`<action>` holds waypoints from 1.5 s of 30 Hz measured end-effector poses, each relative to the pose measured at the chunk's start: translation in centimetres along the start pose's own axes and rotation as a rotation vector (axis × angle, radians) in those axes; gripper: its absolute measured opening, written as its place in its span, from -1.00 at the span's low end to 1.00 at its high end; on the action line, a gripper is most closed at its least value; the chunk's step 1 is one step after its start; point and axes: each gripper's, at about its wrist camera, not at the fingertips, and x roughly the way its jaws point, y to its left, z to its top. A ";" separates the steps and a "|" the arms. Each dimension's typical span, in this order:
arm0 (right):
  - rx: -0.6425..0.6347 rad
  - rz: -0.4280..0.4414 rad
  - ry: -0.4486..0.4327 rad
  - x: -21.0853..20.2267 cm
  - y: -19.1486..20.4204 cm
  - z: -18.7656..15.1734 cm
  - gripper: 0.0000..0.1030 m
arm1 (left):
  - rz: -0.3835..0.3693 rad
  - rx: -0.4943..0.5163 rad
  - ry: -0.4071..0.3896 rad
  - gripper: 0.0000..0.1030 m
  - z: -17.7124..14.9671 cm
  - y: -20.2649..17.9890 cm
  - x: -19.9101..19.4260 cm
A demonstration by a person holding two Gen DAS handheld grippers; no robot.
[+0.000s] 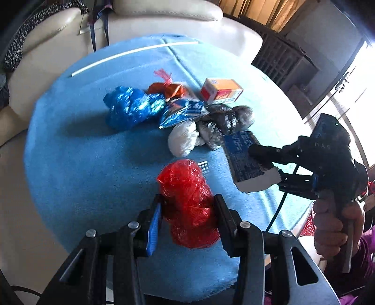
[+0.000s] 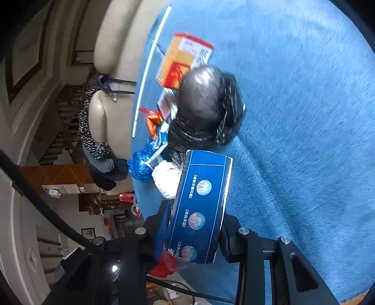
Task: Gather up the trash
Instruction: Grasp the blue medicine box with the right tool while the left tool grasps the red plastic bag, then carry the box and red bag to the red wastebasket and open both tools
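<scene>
**Both grippers loaded, the rest of the litter still heaped mid-desk**

The round desk [image 1: 70, 152], covered in a light blue fleecy cloth, fills most of the left wrist view, with a cream leather sofa [image 1: 164, 14] behind it along the top of the frame. The trash lies bunched near the centre of the desk, probably so either hand can reach it. From upper left to right in that heap are a crumpled shiny blue plastic bag [image 1: 129, 108], a small orange wrapper with a red tie [image 1: 167, 89], an orange and white cardboard box [image 1: 221, 90], a blue and white foil packet [image 1: 185, 110], a dark grey crinkled plastic bag [image 1: 225, 119] and a white wad of plastic [image 1: 184, 140].

At the bottom centre of that view the left gripper [image 1: 188, 218] has its jaws partly closed on a crumpled red plastic bag [image 1: 187, 199], pressing it from both sides. It looks lifted clear of the cloth, a judgement from the shadow beneath it.

At the right edge a hand [image 1: 337, 232] holds the right gripper [image 2: 194, 234], whose jaws are closed narrowly on the long sides of a flat dark blue rectangular carton [image 2: 201, 206]. Gripping it across its narrow width suits a thin, stiff box. Its face carries three round pictures with short white captions in Chinese characters, too small to read. The gripper body shows the letters "DAS". Print on the orange box is blurred.
</scene>
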 end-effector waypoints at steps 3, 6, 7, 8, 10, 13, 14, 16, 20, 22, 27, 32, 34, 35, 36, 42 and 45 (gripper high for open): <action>-0.067 -0.014 -0.050 -3.1 0.2 -0.3 -0.23 | 0.005 0.055 -0.041 -0.13 0.1 -2.9 -1.3; -0.125 -0.035 -0.140 -7.6 0.3 -0.8 -0.23 | -0.022 0.132 -0.062 -0.13 0.3 -6.4 -2.1; -0.150 -0.059 -0.175 -9.4 0.2 -1.1 -0.23 | -0.039 0.159 -0.062 -0.13 0.3 -7.5 -2.4; -0.169 -0.086 -0.215 -11.5 -0.2 -1.5 -0.23 | -0.059 0.196 -0.061 -0.13 0.3 -9.1 -2.3; -0.190 -0.123 -0.281 -15.5 -1.5 -2.6 -0.23 | -0.099 0.281 -0.051 -0.13 0.3 -12.9 -1.6; -0.191 -0.208 -0.403 -22.3 -4.6 -4.9 -0.23 | -0.178 0.414 -0.009 -0.13 0.2 -18.8 0.2; -0.177 -0.241 -0.445 -24.6 -6.0 -5.8 -0.23 | -0.191 0.460 0.005 -0.13 0.1 -21.1 0.9; -0.145 -0.293 -0.508 -28.3 -8.4 -7.4 -0.23 | -0.221 0.547 0.035 -0.13 -0.1 -25.5 2.1; -0.042 -0.351 -0.604 -34.8 -13.6 -10.4 -0.22 | -0.294 0.679 0.094 -0.12 -0.9 -33.2 4.8; 0.002 -0.366 -0.636 -36.8 -15.6 -11.2 -0.19 | -0.325 0.723 0.140 -0.09 -1.5 -36.6 6.5; 0.119 -0.445 -0.673 -39.9 -20.5 -12.6 0.15 | -0.330 0.812 0.230 0.04 -3.4 -41.5 11.1; 0.223 -0.425 -0.694 -41.4 -23.5 -12.7 0.20 | -0.319 0.814 0.267 0.12 -3.4 -41.3 12.4; 0.243 -0.454 -0.747 -42.3 -24.1 -12.9 0.33 | -0.300 0.794 0.228 0.12 -2.1 -39.7 11.6; 0.260 -0.499 -0.770 -42.6 -24.6 -13.0 0.33 | -0.285 0.773 0.202 0.12 -1.4 -38.7 10.8; 0.279 -0.541 -0.785 -42.7 -24.9 -12.6 0.33 | -0.265 0.749 0.178 0.13 -0.9 -37.6 10.2; 0.452 -0.533 -0.757 -41.3 -29.9 -9.9 0.37 | -0.029 0.554 -0.013 0.24 2.6 -25.6 4.2; 0.449 -0.560 -0.736 -39.6 -29.2 -9.4 0.36 | 0.091 0.426 -0.074 0.30 3.5 -18.7 1.3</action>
